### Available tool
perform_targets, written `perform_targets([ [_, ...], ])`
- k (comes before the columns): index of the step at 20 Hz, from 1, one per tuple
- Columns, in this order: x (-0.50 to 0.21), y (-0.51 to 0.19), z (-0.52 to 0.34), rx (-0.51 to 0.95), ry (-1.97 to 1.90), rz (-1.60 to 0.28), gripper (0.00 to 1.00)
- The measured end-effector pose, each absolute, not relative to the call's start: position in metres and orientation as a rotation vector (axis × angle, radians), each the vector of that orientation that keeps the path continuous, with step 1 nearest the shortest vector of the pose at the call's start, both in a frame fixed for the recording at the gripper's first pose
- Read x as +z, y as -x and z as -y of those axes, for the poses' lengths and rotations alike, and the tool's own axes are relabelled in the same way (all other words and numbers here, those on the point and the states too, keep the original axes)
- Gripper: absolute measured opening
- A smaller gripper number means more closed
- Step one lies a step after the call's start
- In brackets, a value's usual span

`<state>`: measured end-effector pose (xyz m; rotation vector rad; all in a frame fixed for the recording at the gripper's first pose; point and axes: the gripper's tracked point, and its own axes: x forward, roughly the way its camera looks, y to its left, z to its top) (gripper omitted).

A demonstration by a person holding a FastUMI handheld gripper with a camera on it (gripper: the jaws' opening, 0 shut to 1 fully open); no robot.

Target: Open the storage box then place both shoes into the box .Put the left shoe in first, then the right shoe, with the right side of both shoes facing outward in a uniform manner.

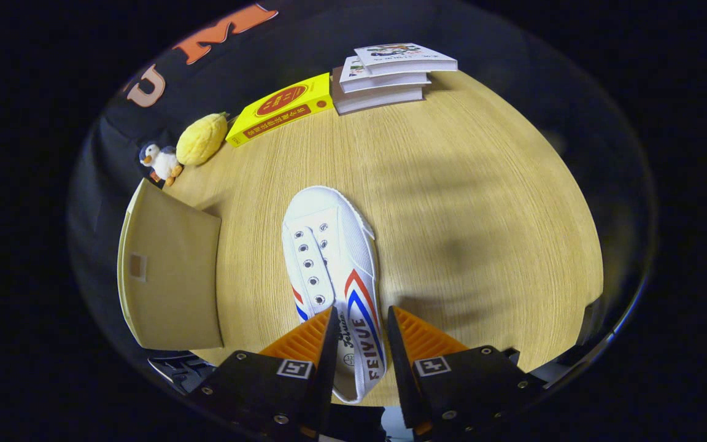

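Observation:
A white canvas shoe (332, 258) with red and blue side stripes points its toe away from me across the wooden table (464, 184). My gripper (361, 314) is shut on the shoe at its heel end. One finger sits in the shoe's opening and the other presses the striped outer wall. Whether the sole rests on the table or hangs just above it I cannot tell. Left of the shoe stands the beige storage box (169, 270), showing a flat panel with a small square tab; its inside is hidden.
Along the table's far edge lie a yellow book (280, 109) and a stack of white books (390, 77). A yellow plush (202, 139) and a small duck toy (160, 162) sit just behind the box. Bare wood spreads to the right of the shoe.

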<state>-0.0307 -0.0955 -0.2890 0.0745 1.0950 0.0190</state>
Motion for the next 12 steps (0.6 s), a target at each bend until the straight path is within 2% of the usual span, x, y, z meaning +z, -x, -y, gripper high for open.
perform_targets([
  [3,-0.298,0.027,0.096,0.032,-0.003,-1.117,0.35],
  [5,-0.302,0.025,0.094,0.062,0.055,-1.118,0.31],
  [10,-0.307,0.023,0.095,0.096,0.110,-1.110,0.32],
  [12,-0.305,0.022,0.096,0.111,0.107,-1.075,0.28],
])
